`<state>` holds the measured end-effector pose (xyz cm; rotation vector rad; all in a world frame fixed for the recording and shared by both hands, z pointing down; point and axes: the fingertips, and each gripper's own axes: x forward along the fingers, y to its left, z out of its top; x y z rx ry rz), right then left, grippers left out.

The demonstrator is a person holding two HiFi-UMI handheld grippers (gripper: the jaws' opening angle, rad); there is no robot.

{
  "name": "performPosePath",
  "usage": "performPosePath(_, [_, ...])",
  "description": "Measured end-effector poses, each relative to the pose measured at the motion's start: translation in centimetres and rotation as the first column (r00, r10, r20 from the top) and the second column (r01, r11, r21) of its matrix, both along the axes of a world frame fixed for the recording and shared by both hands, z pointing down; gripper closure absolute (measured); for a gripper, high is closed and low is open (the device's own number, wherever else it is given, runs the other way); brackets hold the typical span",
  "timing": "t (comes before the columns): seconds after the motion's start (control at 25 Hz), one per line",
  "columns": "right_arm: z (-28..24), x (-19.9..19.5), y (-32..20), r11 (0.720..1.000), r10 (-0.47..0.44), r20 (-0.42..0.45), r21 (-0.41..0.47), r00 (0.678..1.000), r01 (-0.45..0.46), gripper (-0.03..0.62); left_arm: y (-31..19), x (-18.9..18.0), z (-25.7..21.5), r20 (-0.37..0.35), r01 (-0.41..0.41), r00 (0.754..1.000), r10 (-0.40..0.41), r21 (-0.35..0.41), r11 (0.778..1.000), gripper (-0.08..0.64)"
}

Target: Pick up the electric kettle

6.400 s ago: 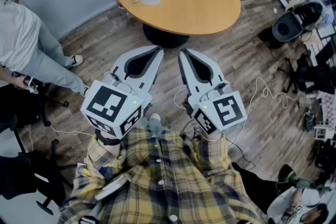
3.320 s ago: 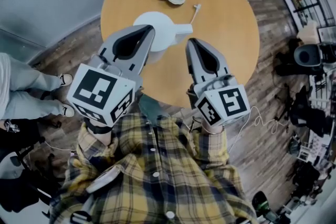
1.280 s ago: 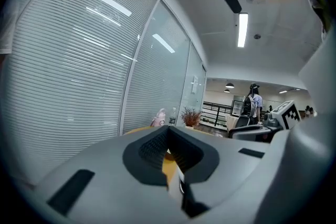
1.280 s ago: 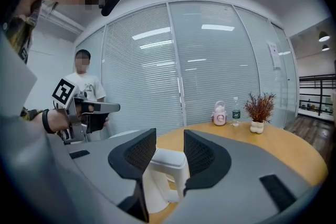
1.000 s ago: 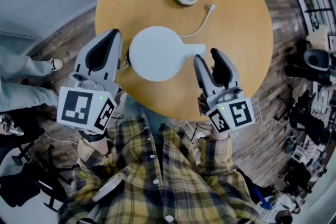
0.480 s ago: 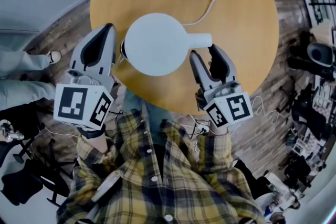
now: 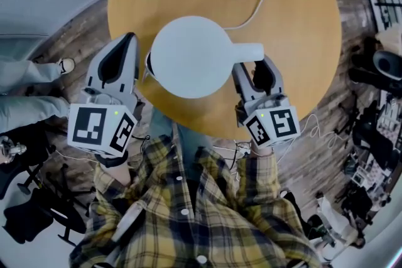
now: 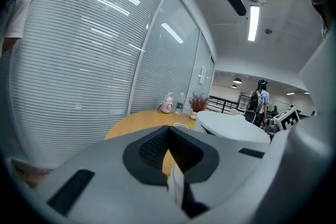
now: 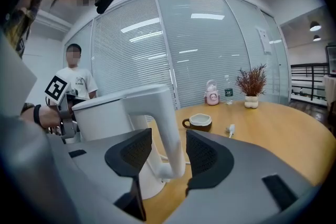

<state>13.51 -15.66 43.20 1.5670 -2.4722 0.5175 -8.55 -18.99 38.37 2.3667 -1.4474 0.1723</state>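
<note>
We count two tongs, and they flank one white electric kettle [image 7: 191, 56] standing on the one round wooden table [image 7: 301, 72].

Our left gripper [image 7: 130, 37] has its jaws pressed together with nothing between them. It lies just beside the kettle's left flank, at the table's edge. From the head view we cannot tell whether it touches the body. In the left gripper view, the kettle's lid shows to the right of the closed tips.

Our right gripper [image 7: 253, 67] has its jaws spread, and they have just been opening. The kettle's one handle [image 9: 168, 128] stands upright between the two pads. We see a thin gap on the right pad's side, and the left pad sits very near the handle. The pads do not look to be pinching it. The kettle's body rises just beyond and to the left of these jaws.

Ahead of the right gripper's tips, past the handle, sits one brown mug [image 9: 198, 122]. One white cable [image 7: 248, 17] runs from the kettle toward a single plug, ahead and to the right of the tips. Far beyond them, along the table's rim, stand one pink item [image 9: 212, 94], one small bottle [image 9: 229, 93] and one potted plant [image 9: 252, 86]. To the left of the right gripper, behind the kettle, stands one person in a white shirt [image 9: 76, 81].
</note>
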Motion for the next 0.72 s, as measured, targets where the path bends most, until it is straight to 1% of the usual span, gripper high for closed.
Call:
performPosePath(0.32, [1.3,-0.2,-1.3,1.000,0.009,-0.001,-0.001,1.000,-0.009,0.374,-0.1,-0.2,1.5,-0.003,0.002,1.000,-0.002,-0.019,1.000,0.557])
performPosePath(0.72, [1.3,-0.9,-3.4,1.000,0.009,0.013,0.017,1.000,-0.009,0.374,-0.1,-0.3,1.9,0.002,-0.001,1.000,0.001,-0.025,1.000,0.557])
